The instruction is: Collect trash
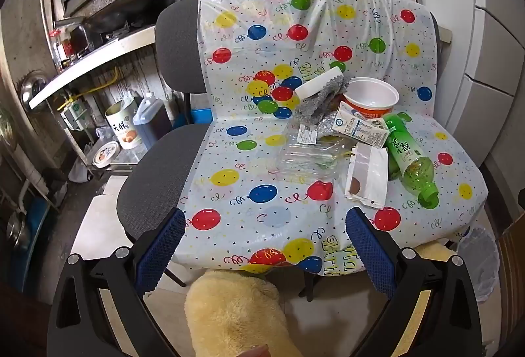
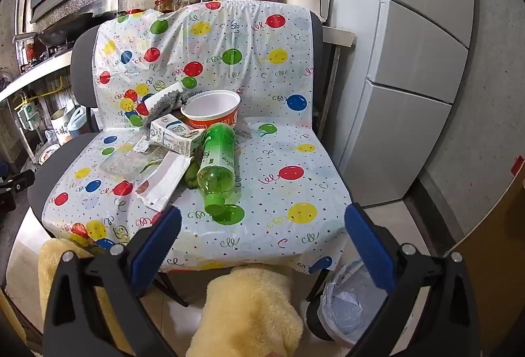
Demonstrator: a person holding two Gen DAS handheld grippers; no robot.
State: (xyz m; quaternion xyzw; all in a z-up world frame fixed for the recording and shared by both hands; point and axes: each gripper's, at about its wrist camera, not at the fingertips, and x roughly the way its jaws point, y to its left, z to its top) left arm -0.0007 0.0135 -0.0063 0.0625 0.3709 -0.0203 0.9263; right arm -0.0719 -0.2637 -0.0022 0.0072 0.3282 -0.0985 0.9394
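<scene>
Hovering before chair, left gripper (image 1: 265, 225) was spread, holding nothing; trash sat on balloon sheet (image 1: 229, 160): green bottle (image 1: 410, 160), noodle cup (image 1: 372, 96), milk carton (image 1: 359, 127). Right view: right gripper (image 2: 262, 224) spread, empty; green bottle (image 2: 216, 166) just ahead, lined bin (image 2: 347, 301) on floor beside chair.

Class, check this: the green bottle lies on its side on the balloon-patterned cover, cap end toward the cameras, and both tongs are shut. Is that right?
One error: both tongs, left and right, are open, as each wrist view shows. The green bottle does lie on its side on the balloon-patterned cover, cap end toward the cameras.
</scene>
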